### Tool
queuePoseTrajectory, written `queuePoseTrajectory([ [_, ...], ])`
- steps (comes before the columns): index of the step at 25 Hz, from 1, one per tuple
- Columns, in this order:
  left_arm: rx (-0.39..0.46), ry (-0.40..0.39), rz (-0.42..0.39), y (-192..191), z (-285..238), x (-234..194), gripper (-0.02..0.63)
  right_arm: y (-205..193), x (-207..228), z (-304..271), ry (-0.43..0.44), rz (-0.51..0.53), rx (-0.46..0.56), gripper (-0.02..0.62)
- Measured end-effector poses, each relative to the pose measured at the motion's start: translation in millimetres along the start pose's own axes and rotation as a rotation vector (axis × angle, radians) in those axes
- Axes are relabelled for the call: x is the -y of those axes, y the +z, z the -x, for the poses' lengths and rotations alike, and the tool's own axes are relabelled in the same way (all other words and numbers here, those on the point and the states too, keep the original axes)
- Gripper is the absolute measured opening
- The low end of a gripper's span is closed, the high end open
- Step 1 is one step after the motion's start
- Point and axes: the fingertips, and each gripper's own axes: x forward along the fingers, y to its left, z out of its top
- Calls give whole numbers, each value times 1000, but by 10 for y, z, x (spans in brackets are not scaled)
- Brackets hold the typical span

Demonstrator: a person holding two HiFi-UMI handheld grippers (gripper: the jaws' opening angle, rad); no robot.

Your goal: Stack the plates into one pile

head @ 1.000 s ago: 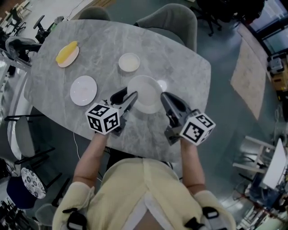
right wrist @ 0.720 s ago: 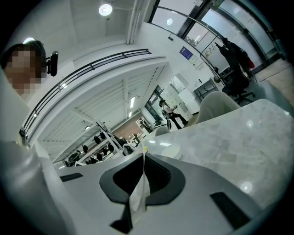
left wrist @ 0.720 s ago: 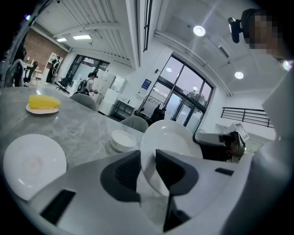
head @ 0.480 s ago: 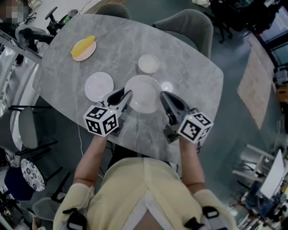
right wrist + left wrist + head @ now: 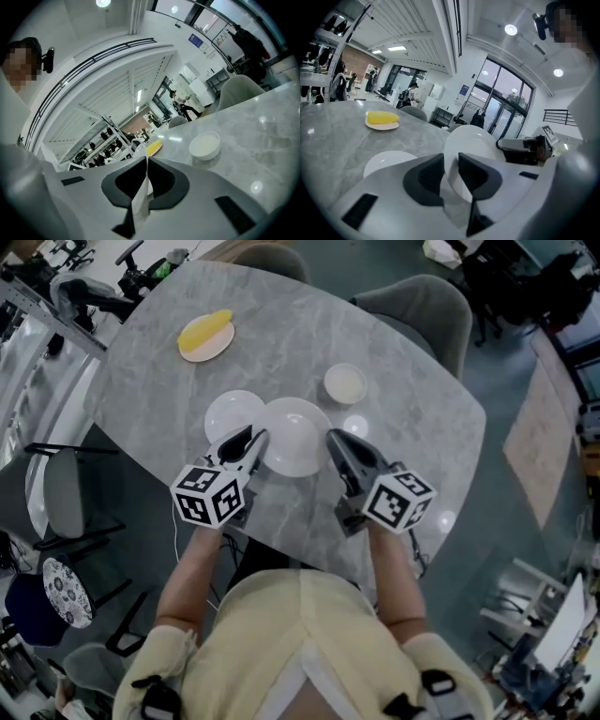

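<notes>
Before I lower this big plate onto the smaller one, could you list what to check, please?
Grip of the left tool on the large plate: ok; its jaws have just been closing and pinch the rim.
Grip of the right tool: ok; shut on the opposite rim.
Top of the smaller plate bare: ok; nothing lies on it.
Centring of the large plate over the smaller plate: not ok; it sits to its right, at its edge.
Tilt of the large plate: cannot tell.
Clearance from the small dish: ok; it stands apart.
</notes>
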Motion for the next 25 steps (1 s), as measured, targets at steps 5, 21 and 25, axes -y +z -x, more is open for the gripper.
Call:
queuePoseTrajectory([
  [5, -1, 60, 21, 0, 193, -306, 91, -159, -100, -304, 10, -23, -38, 14],
  [21, -82, 207, -14, -74, 357, -1065, 83, -641, -35, -1082, 30, -99, -57, 14],
  [25, -117, 237, -60, -74, 328, -1153, 83, -765, 65, -1171, 26, -167, -41, 14],
])
